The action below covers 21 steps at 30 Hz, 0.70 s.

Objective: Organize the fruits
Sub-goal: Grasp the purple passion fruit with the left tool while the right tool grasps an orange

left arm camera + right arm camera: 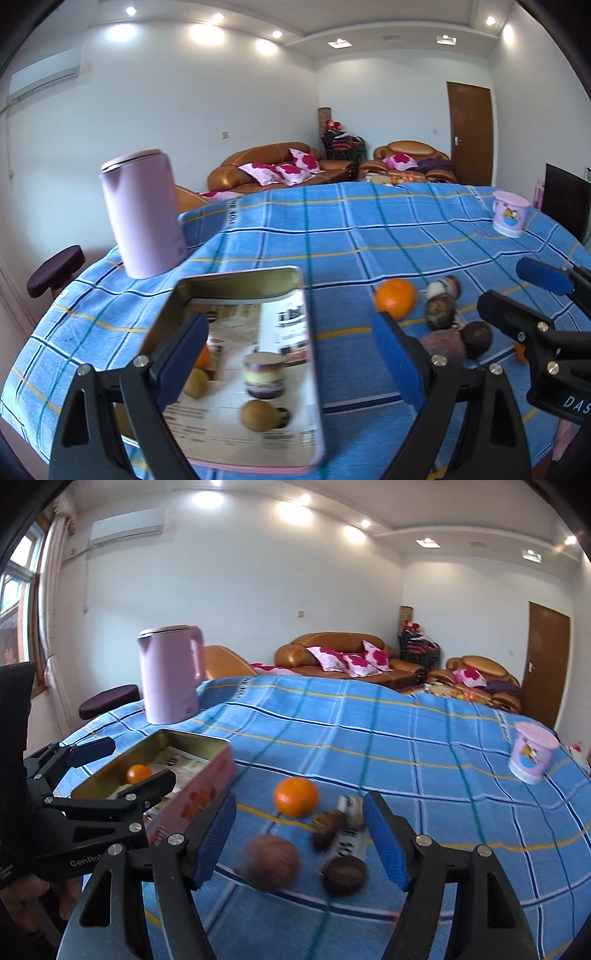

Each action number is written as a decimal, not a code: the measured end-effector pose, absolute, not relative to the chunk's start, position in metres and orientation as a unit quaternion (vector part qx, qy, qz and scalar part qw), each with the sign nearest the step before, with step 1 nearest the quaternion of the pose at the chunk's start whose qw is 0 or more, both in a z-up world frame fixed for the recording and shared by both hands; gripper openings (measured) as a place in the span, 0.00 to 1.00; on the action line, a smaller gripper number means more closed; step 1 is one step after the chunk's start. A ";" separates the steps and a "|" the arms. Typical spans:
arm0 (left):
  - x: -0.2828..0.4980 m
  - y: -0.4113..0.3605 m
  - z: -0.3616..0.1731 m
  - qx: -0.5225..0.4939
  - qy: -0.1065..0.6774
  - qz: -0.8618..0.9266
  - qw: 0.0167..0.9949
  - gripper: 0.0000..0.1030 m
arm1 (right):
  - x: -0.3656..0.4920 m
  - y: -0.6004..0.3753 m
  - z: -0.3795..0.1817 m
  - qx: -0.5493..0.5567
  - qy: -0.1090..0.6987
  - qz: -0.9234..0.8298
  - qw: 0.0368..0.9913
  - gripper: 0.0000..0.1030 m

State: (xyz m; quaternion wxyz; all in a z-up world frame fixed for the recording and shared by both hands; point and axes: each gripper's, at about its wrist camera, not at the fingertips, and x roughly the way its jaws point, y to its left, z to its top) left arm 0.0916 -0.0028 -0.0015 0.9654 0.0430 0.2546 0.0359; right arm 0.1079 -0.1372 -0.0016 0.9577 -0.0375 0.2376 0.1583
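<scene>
Orange (296,796) on tabletop (424,760), 12 o'clock of your R gripper (301,843); both it and L gripper (295,363) spread, nothing pinched.

"GenRo" on left gripper (122,771), "DAS" on right gripper (524,291)

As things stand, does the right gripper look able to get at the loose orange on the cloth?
Probably yes. The right gripper stands open and empty, and the orange lies on the tablecloth ahead of its fingers with nothing over it. The brown fruits nearer the fingers might get nudged.
</scene>
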 end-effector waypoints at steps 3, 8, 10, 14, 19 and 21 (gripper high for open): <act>0.091 -0.016 -0.001 0.047 0.254 0.023 0.966 0.90 | 0.102 -0.157 -0.006 -0.033 0.239 0.137 0.961 0.71; 0.093 -0.039 -0.007 0.053 0.260 -0.003 0.964 0.90 | 0.098 -0.188 -0.015 -0.016 0.248 0.102 0.963 0.71; 0.093 -0.048 -0.011 0.056 0.266 -0.013 0.962 0.90 | 0.099 -0.198 -0.020 -0.010 0.255 0.089 0.963 0.71; 0.094 -0.062 -0.018 0.062 0.275 -0.031 0.959 0.90 | 0.101 -0.212 -0.031 -0.003 0.268 0.073 0.961 0.71; 0.097 -0.073 -0.022 0.064 0.284 -0.046 0.956 0.90 | 0.100 -0.223 -0.041 0.005 0.279 0.062 0.958 0.71; 0.100 -0.076 -0.026 0.063 0.292 -0.052 0.953 0.89 | 0.100 -0.225 -0.044 0.005 0.284 0.061 0.957 0.71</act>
